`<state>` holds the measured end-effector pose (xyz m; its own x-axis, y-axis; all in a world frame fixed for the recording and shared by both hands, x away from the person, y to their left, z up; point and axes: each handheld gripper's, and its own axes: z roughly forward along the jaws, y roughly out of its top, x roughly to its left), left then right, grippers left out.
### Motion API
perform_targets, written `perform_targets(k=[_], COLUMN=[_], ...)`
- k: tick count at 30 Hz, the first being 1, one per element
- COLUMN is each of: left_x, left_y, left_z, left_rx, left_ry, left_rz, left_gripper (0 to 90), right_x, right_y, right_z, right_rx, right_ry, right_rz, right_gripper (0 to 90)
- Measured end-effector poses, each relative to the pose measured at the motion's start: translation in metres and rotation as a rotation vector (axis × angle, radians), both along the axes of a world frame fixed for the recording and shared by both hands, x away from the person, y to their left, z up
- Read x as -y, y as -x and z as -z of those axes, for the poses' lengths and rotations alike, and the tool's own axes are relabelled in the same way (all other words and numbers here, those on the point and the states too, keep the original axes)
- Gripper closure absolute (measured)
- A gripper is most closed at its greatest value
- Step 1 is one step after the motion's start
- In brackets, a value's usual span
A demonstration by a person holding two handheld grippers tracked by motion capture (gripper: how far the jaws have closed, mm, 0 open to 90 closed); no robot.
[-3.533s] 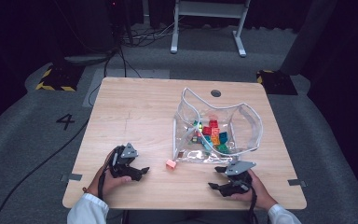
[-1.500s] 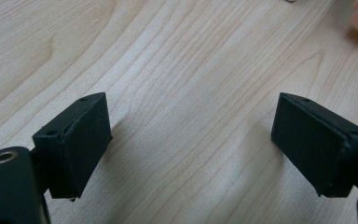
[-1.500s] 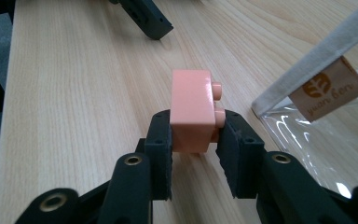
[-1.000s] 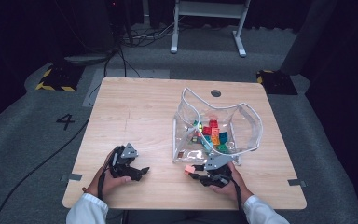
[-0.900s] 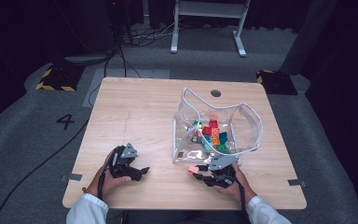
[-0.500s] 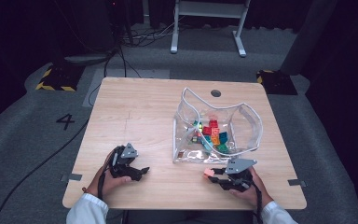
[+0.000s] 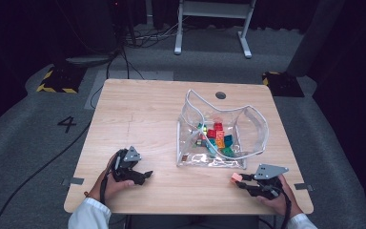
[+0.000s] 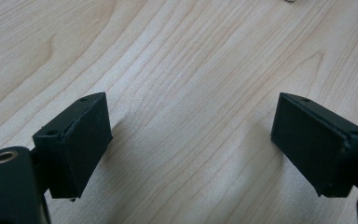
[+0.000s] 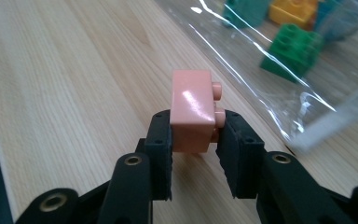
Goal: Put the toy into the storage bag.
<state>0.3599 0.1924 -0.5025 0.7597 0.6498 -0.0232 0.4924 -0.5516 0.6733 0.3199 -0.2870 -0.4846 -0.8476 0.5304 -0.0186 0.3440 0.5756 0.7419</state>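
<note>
A pink brick [image 9: 192, 108] sits clamped between the pads of my right gripper [image 9: 193, 140], studs facing right in the right gripper view. In the high view the right gripper [image 7: 239, 182] holds that pink brick [image 7: 236, 178] low over the table's front right, just in front of the clear plastic bag [image 7: 255, 125]. The bag holds several coloured bricks [image 7: 217, 136]; green and yellow ones [image 9: 291, 46] lie behind its film. My left gripper [image 7: 143, 175] rests at the front left, and its jaws stand wide apart in the left gripper view [image 8: 191, 144] over bare wood.
The wooden table [image 7: 143, 114] has a round cable hole [image 7: 220, 95] behind the bag. The front edge runs close under both hands. Grey floor with cables and a white stand's legs [image 7: 212, 28] lies beyond the far edge.
My right gripper picked the pink brick up from the front middle of the table and carried it to the right, past the bag's front. The left gripper stayed put.
</note>
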Motion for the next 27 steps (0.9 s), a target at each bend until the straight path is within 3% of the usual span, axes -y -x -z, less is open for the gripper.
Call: perform_targets(k=[9, 17, 20, 27], left_x=[0.000, 0.000, 0.000, 0.000], left_y=[0.000, 0.000, 0.000, 0.000], left_z=[0.000, 0.000, 0.000, 0.000], left_rx=[0.000, 0.003, 0.005, 0.002], left_ry=[0.000, 0.002, -0.002, 0.001], left_rz=[0.000, 0.002, 0.003, 0.002], left_gripper=[12.2, 12.2, 12.2, 12.2], right_x=[0.039, 0.067, 0.074, 0.090], right_y=[-0.001, -0.006, -0.010, -0.022], right_z=[-0.004, -0.020, -0.029, -0.052], right_rx=[0.020, 0.059, 0.088, 0.116], right_ry=[0.013, -0.059, -0.054, -0.116], right_rz=[0.115, 0.202, 0.234, 0.295], right_gripper=[66.8, 66.8, 66.8, 66.8])
